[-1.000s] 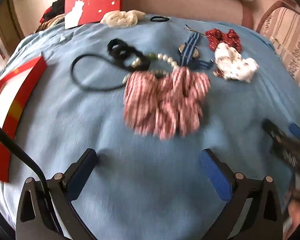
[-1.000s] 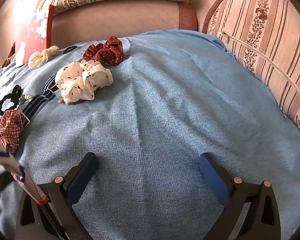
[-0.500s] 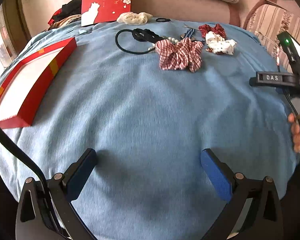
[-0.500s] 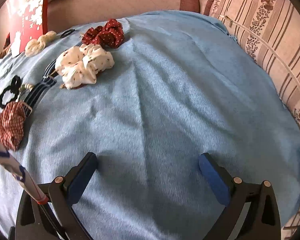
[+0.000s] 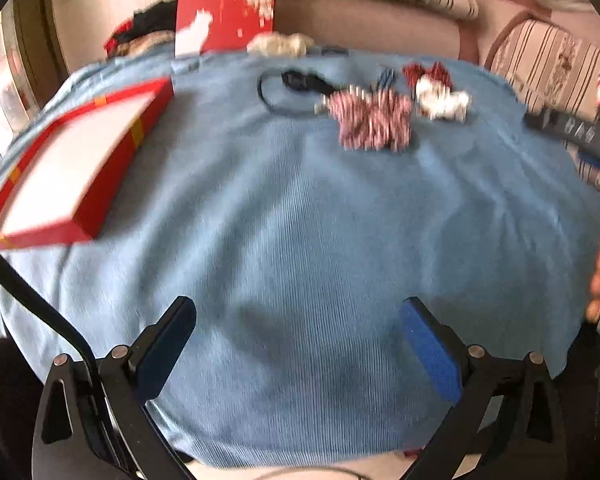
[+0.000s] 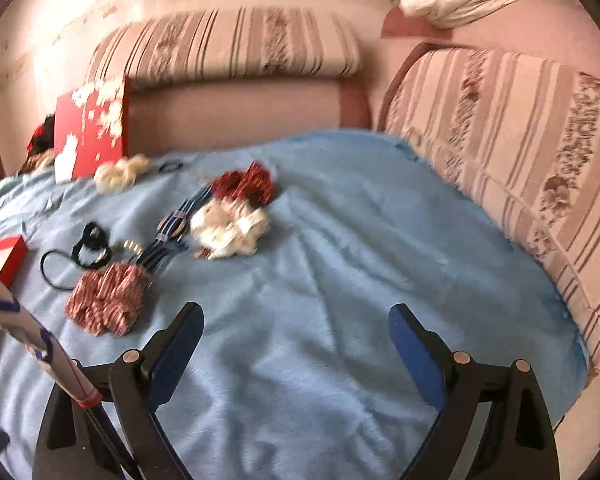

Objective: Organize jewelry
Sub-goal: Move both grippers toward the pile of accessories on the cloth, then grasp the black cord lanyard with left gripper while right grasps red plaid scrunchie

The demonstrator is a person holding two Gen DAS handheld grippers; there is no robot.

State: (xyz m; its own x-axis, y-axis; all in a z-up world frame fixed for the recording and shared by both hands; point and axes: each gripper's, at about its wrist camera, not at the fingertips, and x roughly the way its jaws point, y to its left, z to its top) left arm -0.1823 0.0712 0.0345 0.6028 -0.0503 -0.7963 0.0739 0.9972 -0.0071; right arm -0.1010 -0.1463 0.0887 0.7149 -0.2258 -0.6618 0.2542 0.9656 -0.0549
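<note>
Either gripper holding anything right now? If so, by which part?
Nothing is held. The left gripper is open over bare blue cloth. The right gripper has just been closing slightly, still wide with nothing between its jaws. The scrunchies lie untouched.

Daylight comes in from the left, bleaching the wall [image 5: 80,8] and the white inside of the red box [image 5: 72,160] in the left wrist view, and washing out the striped cushion [image 6: 228,44] and wall in the right wrist view. Both pictures are smeared by motion: the scrunchies [image 6: 232,228] and the red card [image 5: 224,16] have lost their edges, while the blue cloth [image 5: 300,220] carries soft shadows under the 2 sets of fingers. The fisheye lens bends the cloth into a dome and darkens every corner to black
</note>
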